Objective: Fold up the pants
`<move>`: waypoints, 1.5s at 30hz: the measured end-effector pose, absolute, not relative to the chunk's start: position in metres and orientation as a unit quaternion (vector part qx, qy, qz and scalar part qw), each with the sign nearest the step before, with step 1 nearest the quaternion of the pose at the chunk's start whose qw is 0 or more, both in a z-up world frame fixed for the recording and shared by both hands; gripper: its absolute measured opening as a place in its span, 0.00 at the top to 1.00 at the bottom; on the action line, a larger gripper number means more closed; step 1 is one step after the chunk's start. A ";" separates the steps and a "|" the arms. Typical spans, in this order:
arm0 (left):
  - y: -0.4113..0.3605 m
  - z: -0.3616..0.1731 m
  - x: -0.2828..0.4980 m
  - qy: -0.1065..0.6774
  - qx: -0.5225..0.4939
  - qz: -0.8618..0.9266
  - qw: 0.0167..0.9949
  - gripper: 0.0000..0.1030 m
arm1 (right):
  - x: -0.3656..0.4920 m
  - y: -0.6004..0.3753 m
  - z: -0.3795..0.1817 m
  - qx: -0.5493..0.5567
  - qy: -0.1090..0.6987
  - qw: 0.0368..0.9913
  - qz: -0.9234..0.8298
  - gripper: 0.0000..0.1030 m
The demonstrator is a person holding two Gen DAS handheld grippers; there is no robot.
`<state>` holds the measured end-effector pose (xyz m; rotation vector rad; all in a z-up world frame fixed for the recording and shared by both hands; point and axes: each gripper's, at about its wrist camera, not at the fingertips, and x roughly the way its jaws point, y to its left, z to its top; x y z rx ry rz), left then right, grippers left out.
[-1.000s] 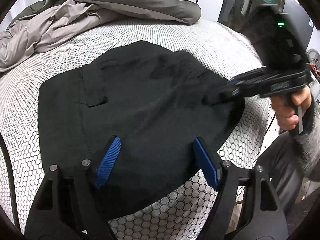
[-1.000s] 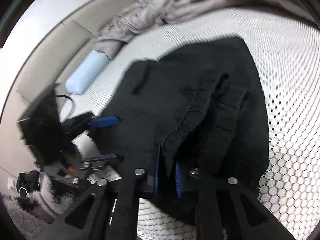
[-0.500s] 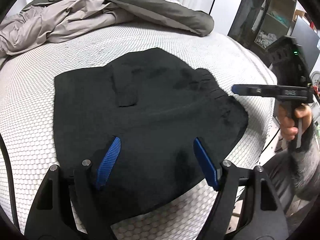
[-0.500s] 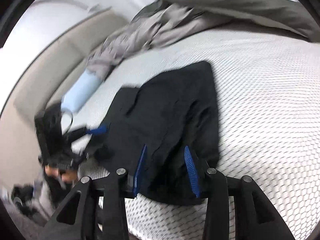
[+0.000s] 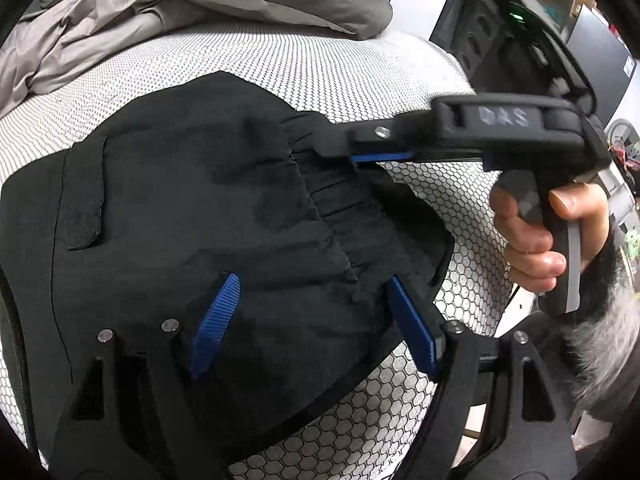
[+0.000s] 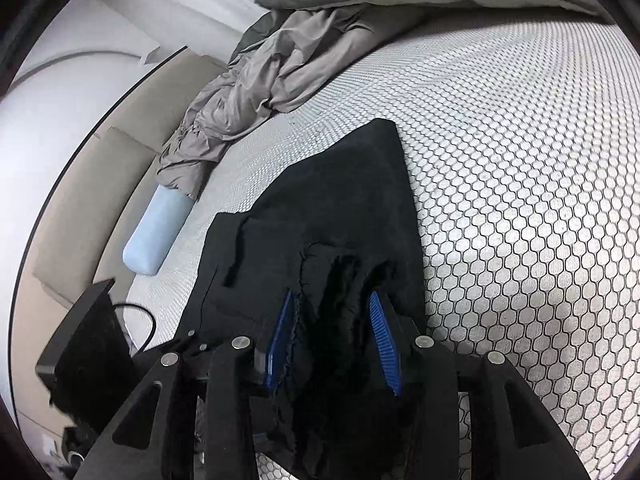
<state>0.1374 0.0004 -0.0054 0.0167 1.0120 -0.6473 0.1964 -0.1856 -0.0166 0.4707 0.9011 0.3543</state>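
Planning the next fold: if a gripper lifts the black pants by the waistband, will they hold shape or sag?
The black pants would likely sag: they lie limp with soft creases. The gathered waistband looks elastic, so probably stretches. They seem light and unlikely to slide on the textured mattress.

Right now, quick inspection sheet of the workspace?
Surface: mattress with honeycomb cover.
Job's things: black pants lying flat, already folded over, elastic waistband toward the right gripper.
Clutter: grey bedding heaped at the far side; light blue roll by the edge.
Grippers: left gripper open over the pants; right gripper open, waistband fabric between its fingers.
Cables: black cable near the left gripper.
Surroundings: white wall, shelving, dark monitor.
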 end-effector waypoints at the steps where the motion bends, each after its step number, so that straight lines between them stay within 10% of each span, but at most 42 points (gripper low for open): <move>1: 0.001 -0.006 0.136 0.475 0.009 -0.305 0.825 0.28 | 0.195 -0.186 -0.016 0.218 0.428 0.860 0.174 0.61; 13: 0.004 -0.007 0.132 0.472 0.020 -0.310 0.825 0.27 | 0.190 -0.157 -0.039 0.162 0.465 0.840 0.229 0.61; 17: 0.004 -0.001 0.133 0.467 0.018 -0.313 0.827 0.27 | 0.187 -0.154 -0.037 0.164 0.462 0.844 0.218 0.84; 22: 0.033 0.023 0.129 0.438 -0.009 -0.314 0.842 0.27 | 0.177 -0.159 -0.023 0.169 0.444 0.852 0.222 0.85; 25: 0.064 0.026 0.134 0.435 -0.024 -0.279 0.856 0.27 | 0.183 -0.166 -0.044 0.173 0.482 0.838 0.188 0.79; 31: 0.163 0.025 0.143 0.420 -0.117 -0.170 0.884 0.27 | 0.143 -0.176 0.007 0.134 0.385 0.899 0.161 0.34; 36: 0.221 -0.008 0.154 0.457 -0.189 -0.104 0.863 0.28 | 0.153 -0.191 -0.013 0.182 0.416 0.881 0.131 0.32; 41: 0.214 -0.022 0.164 0.486 -0.217 -0.156 0.832 0.60 | 0.173 -0.188 -0.036 0.172 0.463 0.859 0.137 0.32; 45: 0.199 -0.006 0.180 0.474 -0.170 -0.147 0.851 0.69 | 0.178 -0.194 -0.036 0.221 0.454 0.850 0.151 0.69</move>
